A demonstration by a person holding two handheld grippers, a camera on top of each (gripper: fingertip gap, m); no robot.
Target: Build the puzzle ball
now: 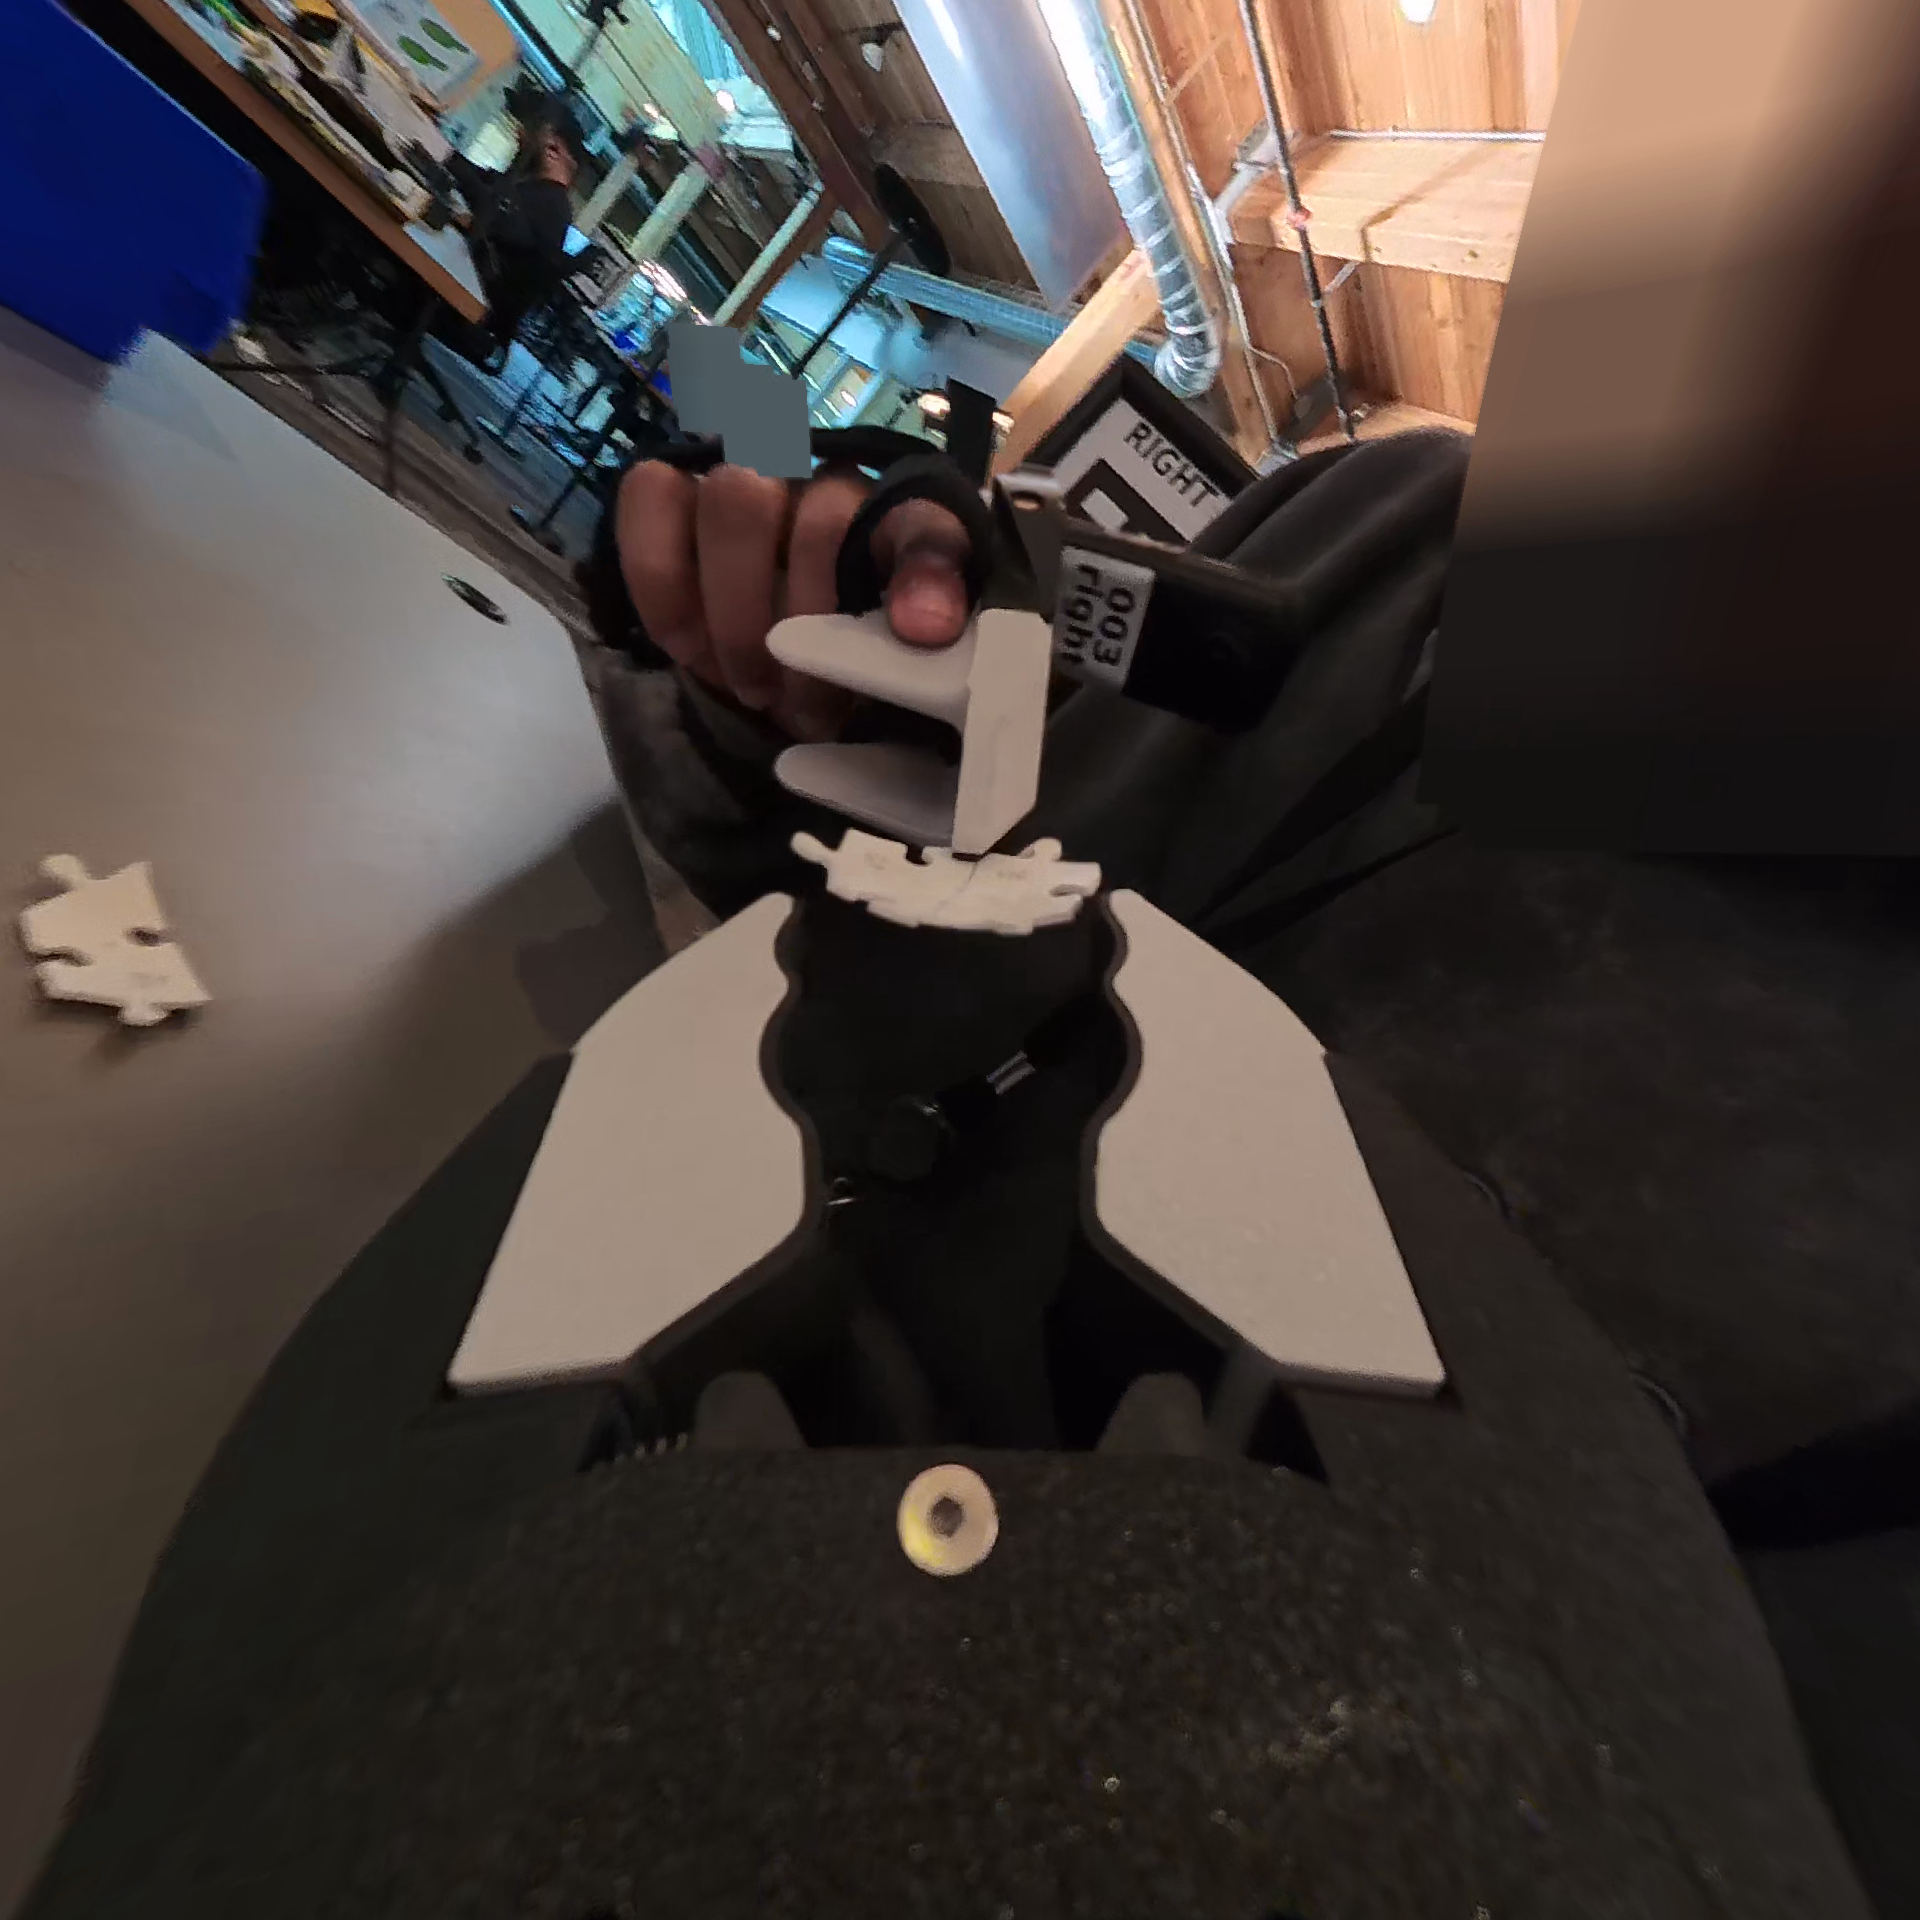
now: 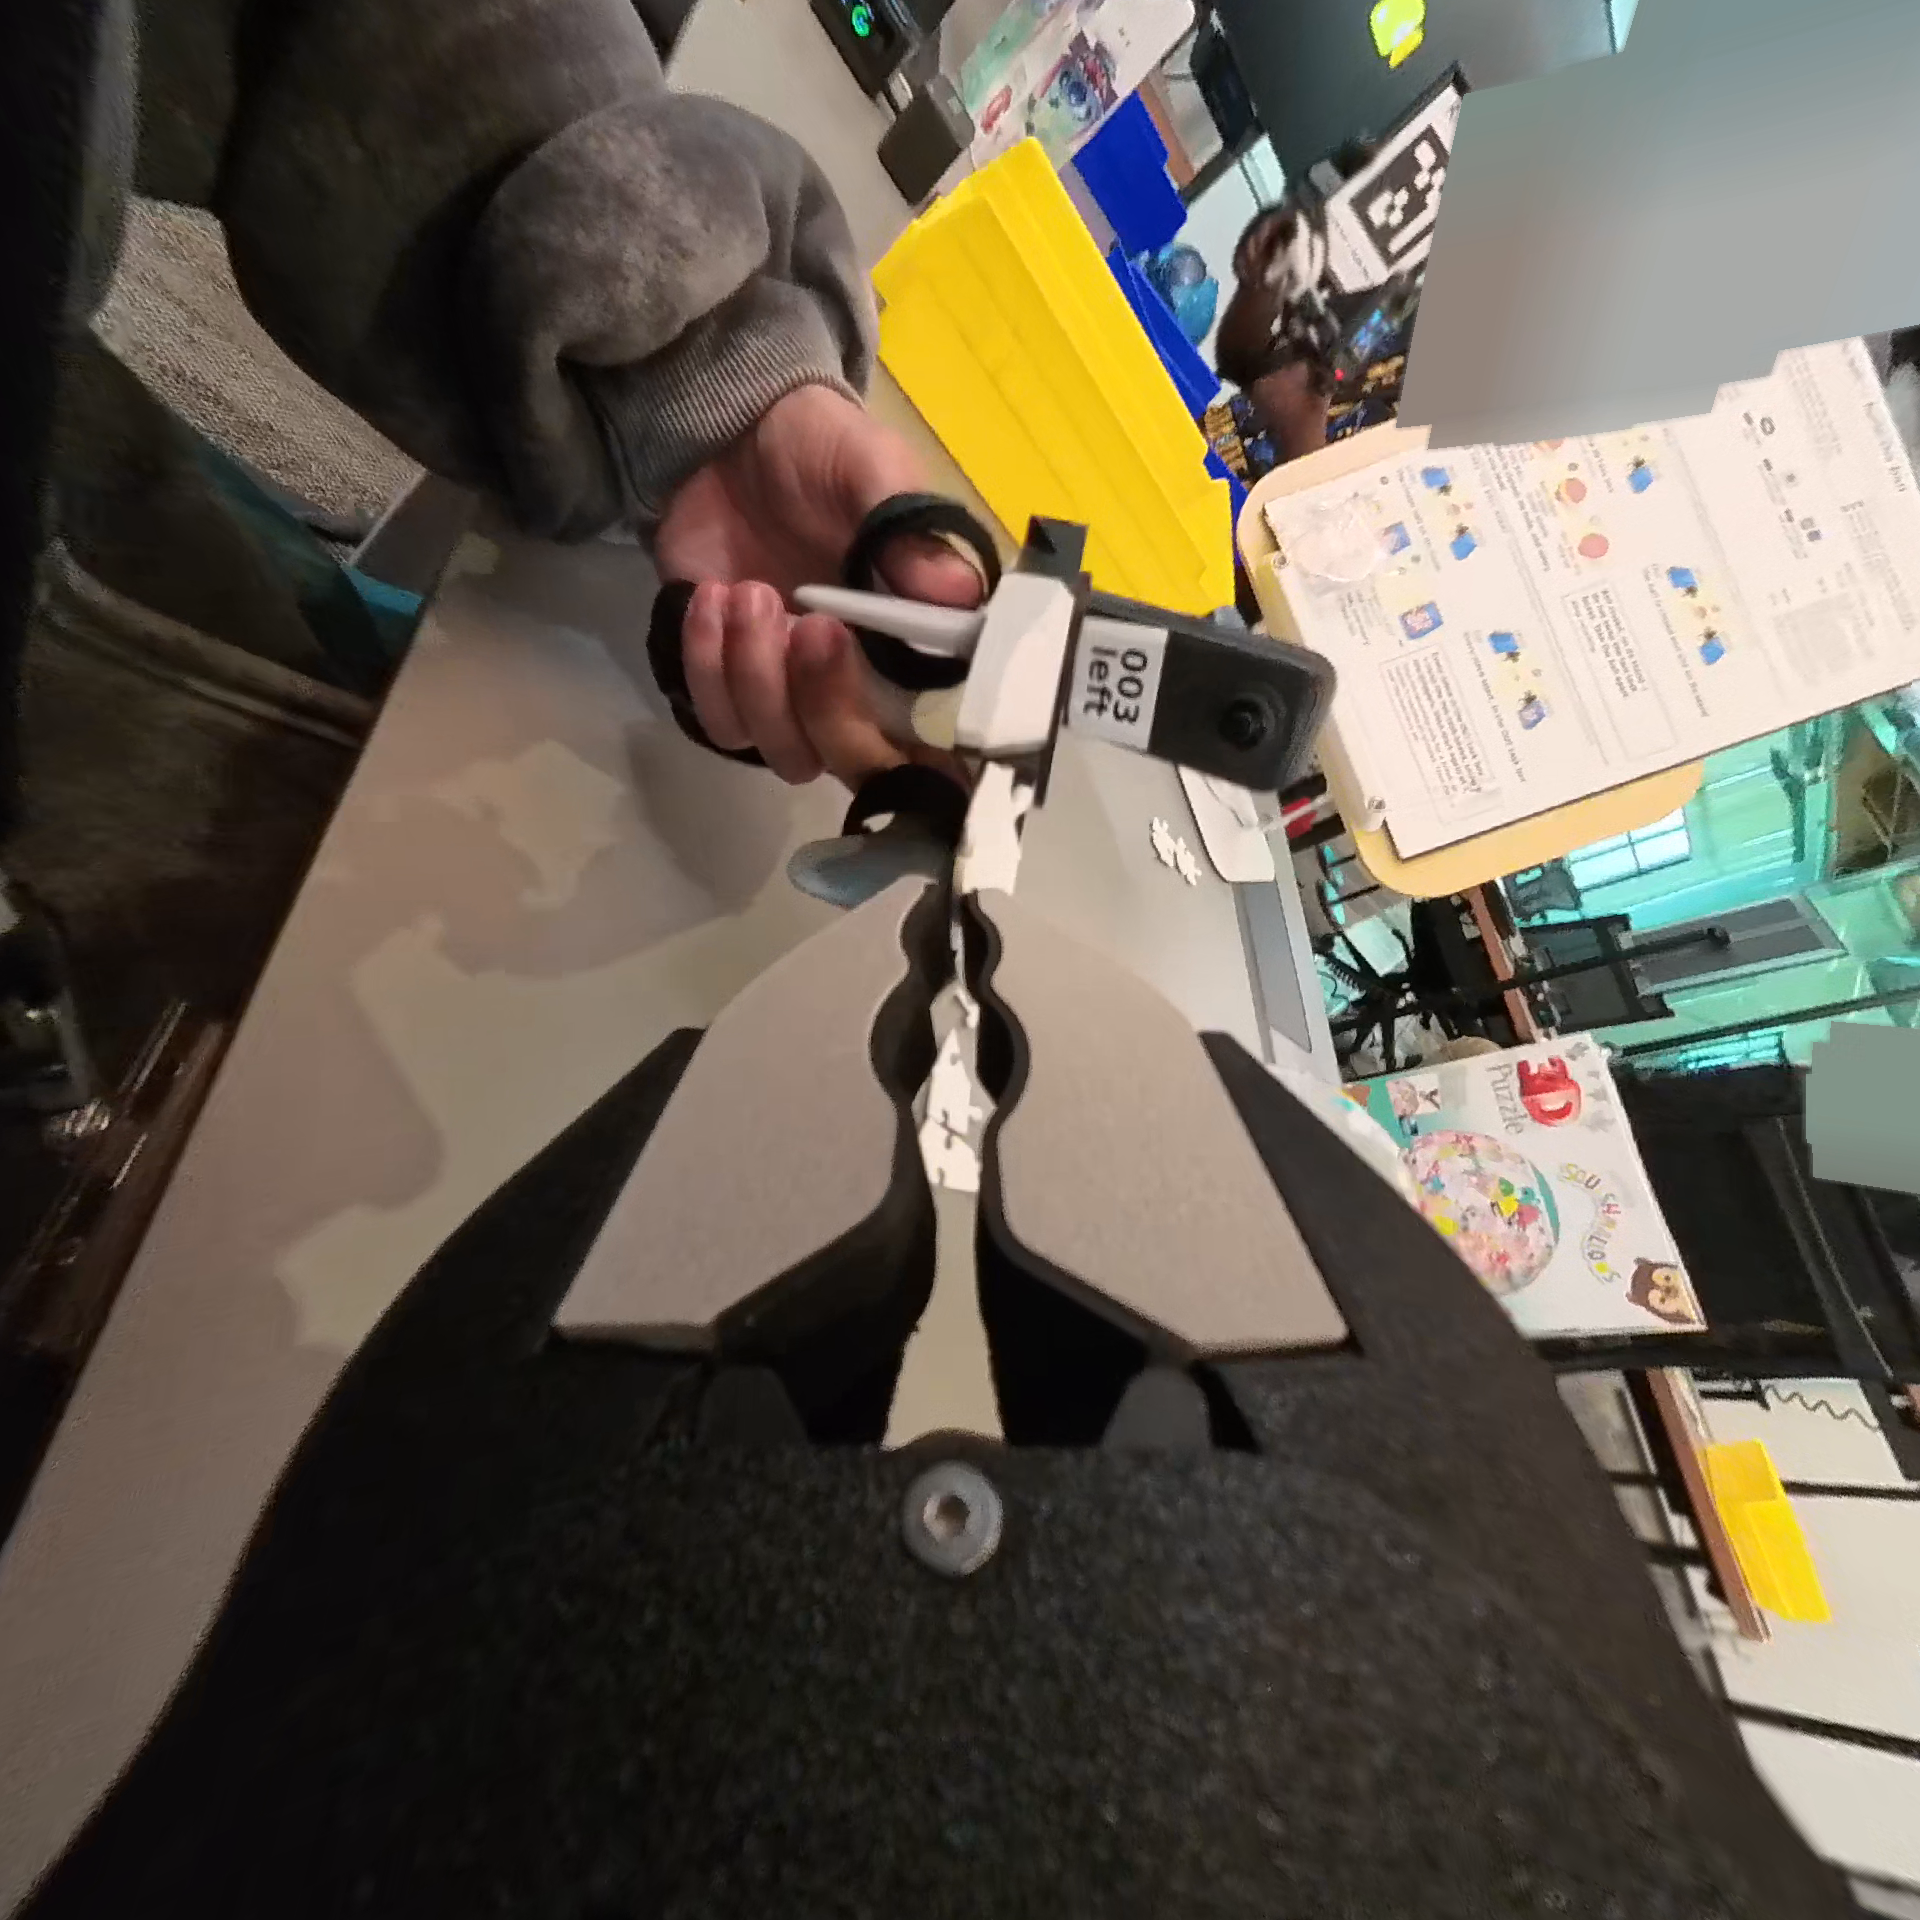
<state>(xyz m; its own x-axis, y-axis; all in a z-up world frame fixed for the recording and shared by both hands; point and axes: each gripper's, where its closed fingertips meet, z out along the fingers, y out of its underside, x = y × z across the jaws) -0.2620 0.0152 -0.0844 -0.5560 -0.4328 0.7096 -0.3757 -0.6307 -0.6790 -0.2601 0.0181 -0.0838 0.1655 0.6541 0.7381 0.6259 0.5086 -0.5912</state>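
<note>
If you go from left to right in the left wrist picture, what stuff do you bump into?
Blue bin → loose white puzzle piece on the table → person's hand → joined puzzle pieces at the left gripper → right gripper's black camera block.

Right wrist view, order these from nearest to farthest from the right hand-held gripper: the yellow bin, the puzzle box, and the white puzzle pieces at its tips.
1. White puzzle pieces: at the fingertips of the right hand-held gripper, centre.
2. Puzzle box: lying to the right, beside the fingers.
3. Yellow bin: up and beyond the other gripper, at the back.
</note>
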